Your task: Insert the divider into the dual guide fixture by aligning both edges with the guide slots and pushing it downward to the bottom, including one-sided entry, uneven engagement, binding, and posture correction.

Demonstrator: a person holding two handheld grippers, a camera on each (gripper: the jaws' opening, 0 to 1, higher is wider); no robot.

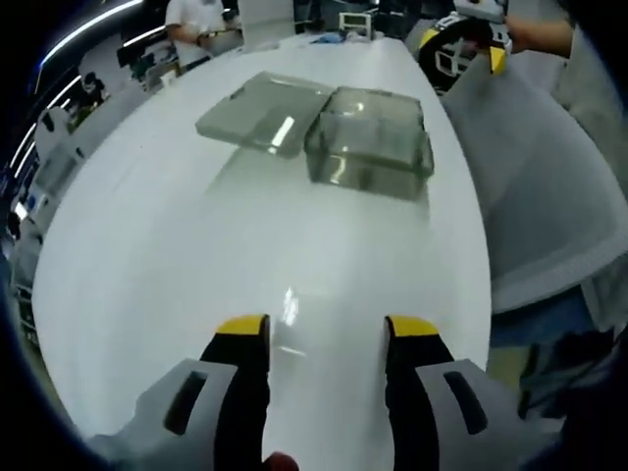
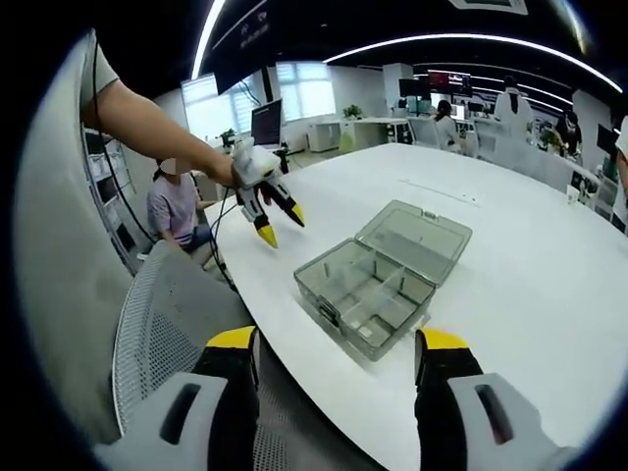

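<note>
A clear grey plastic compartment box (image 1: pixel 370 140) rests on the white table (image 1: pixel 245 255), its lid (image 1: pixel 263 113) folded open flat beside it. In the right gripper view the box (image 2: pixel 365 290) shows thin dividers (image 2: pixel 386 287) standing in its guide slots, with the lid (image 2: pixel 416 235) behind. My left gripper (image 1: pixel 328 329) is open and empty, well short of the box over bare table. My right gripper (image 2: pixel 337 343) is open and empty too, off the table edge. Each gripper shows in the other's view, hand-held and open: the right gripper (image 1: pixel 462 49) and the left gripper (image 2: pixel 280 224).
A grey mesh chair back (image 2: pixel 172 314) stands between my right gripper and the table edge. A seated person (image 2: pixel 177 208) is beyond the table's end, and other people and desks (image 2: pixel 451 123) are further back. Bare tabletop (image 2: pixel 530 245) surrounds the box.
</note>
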